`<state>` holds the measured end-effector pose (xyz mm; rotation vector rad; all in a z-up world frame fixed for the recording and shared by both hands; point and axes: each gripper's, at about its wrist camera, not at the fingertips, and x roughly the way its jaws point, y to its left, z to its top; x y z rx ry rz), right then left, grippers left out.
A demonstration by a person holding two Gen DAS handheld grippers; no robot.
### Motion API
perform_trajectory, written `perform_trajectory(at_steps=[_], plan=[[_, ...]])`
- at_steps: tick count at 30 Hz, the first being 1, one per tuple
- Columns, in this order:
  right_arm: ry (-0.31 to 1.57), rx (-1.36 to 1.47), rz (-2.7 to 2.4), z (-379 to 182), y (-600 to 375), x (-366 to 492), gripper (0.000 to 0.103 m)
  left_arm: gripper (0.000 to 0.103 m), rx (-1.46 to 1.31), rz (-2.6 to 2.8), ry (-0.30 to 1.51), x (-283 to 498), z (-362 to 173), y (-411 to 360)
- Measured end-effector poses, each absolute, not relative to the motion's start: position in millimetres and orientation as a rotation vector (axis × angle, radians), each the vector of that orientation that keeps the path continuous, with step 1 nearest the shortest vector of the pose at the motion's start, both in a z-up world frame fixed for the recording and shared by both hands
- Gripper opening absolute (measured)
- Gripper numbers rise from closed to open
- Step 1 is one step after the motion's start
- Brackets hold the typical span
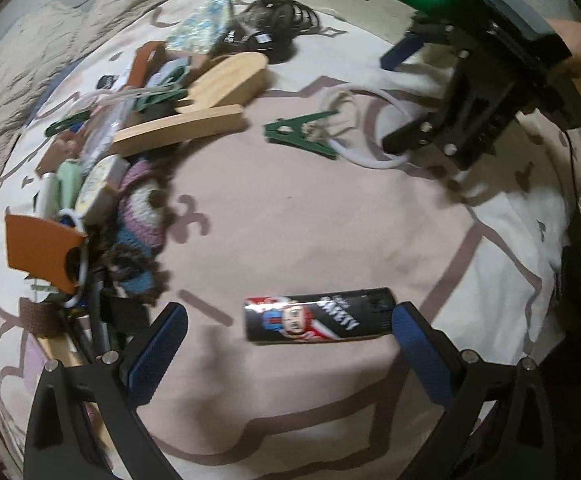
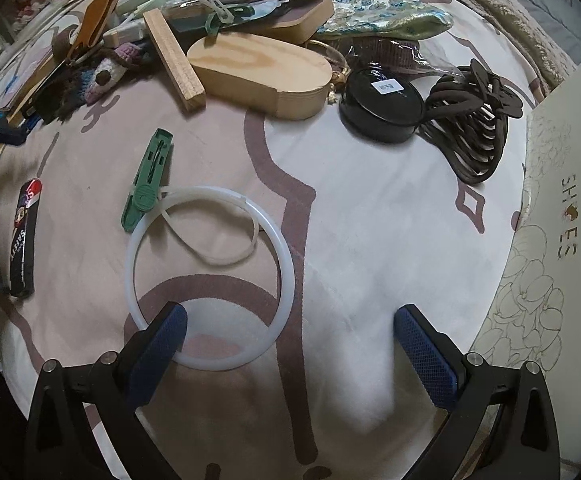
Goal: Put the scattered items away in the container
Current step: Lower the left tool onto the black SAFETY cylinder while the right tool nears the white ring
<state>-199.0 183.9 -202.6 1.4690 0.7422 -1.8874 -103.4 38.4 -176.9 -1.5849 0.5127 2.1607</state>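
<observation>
A black printed lighter (image 1: 318, 316) lies flat on the patterned cloth between the fingers of my left gripper (image 1: 290, 330), which is open around it. It also shows in the right wrist view (image 2: 24, 236). My right gripper (image 2: 290, 336) is open and empty, its left finger over a white plastic ring (image 2: 210, 276). A green clothes peg (image 2: 146, 186) touches the ring's far side. The right gripper also shows in the left wrist view (image 1: 402, 100) above the ring (image 1: 370, 152) and peg (image 1: 300, 134). A white shoe box (image 2: 558, 240) sits at the right.
A pile of items lies at the far side: wooden lid (image 2: 262, 76), wooden stick (image 2: 174, 60), black round case (image 2: 382, 106), dark hair claw (image 2: 474, 120), shiny pouch (image 2: 382, 16), crocheted piece (image 1: 142, 220), orange card (image 1: 40, 254). A fuzzy blanket (image 1: 30, 60) borders the cloth.
</observation>
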Motion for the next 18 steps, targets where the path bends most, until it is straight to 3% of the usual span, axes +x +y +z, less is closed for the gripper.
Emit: perform_trajectory(at_steps=[18], plan=[[0.773, 1.292, -1.834, -188, 167, -189, 0.103, 0.103, -1.510, 2.133, 0.441, -97, -203, 33]])
